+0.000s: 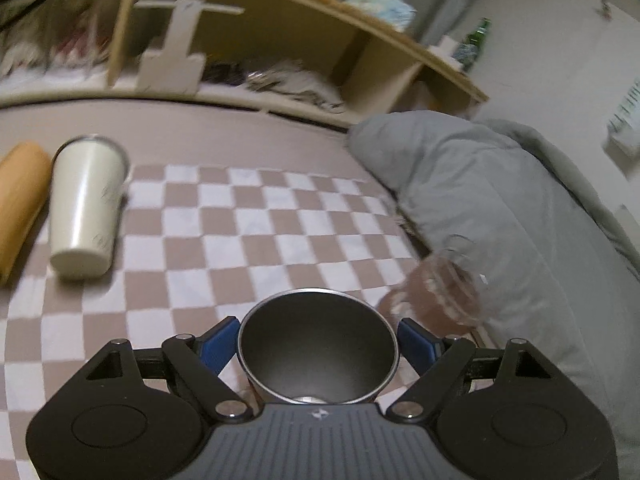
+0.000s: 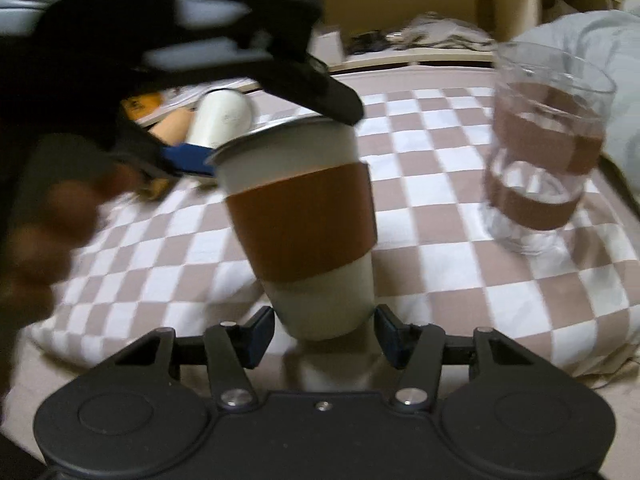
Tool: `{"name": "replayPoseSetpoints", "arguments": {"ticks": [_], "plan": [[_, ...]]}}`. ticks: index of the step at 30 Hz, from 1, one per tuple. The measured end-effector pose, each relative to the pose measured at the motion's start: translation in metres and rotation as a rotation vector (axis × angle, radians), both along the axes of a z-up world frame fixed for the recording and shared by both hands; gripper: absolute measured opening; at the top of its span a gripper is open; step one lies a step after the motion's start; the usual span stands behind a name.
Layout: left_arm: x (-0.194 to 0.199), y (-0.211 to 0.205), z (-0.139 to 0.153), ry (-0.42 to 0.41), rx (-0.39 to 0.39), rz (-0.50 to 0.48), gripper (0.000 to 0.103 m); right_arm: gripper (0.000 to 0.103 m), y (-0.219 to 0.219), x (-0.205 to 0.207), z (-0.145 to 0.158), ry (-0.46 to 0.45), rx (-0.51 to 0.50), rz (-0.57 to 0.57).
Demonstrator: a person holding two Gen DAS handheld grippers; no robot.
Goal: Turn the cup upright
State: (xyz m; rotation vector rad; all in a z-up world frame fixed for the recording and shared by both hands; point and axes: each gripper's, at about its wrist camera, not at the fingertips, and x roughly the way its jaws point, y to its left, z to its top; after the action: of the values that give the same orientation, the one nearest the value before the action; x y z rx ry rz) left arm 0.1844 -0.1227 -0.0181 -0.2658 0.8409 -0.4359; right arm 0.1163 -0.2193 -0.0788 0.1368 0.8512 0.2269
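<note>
A white cup with a brown sleeve stands nearly upright on the checkered cloth, slightly tilted. My left gripper reaches over its rim; the left wrist view looks down into its dark inside, with the blue pads on either side, close to the rim. In the right wrist view, the left gripper is over the cup's top. My right gripper is open, its fingers flanking the cup's base without clear contact.
A white tumbler lies on its side at the left beside an orange object. A clear glass with a brown band stands at the right. A grey duvet and a wooden shelf lie beyond.
</note>
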Motion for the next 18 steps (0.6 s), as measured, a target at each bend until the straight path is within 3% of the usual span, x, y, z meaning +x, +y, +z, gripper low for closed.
{"name": "replayPoseSetpoints", "arguments": {"ticks": [8,14,18], "plan": [[0.005,-0.035,0.0,-0.011,0.066,-0.046,0.085,0.053,-0.03,0.021,-0.003,-0.03,0.026,-0.143],[0.013,-0.057,0.003,-0.029,0.138,-0.056,0.084,0.053,-0.045,0.029,-0.005,-0.03,0.1,-0.202],[0.013,-0.062,0.009,-0.026,0.111,-0.071,0.086,0.054,-0.053,0.026,-0.003,-0.036,0.123,-0.217]]}}
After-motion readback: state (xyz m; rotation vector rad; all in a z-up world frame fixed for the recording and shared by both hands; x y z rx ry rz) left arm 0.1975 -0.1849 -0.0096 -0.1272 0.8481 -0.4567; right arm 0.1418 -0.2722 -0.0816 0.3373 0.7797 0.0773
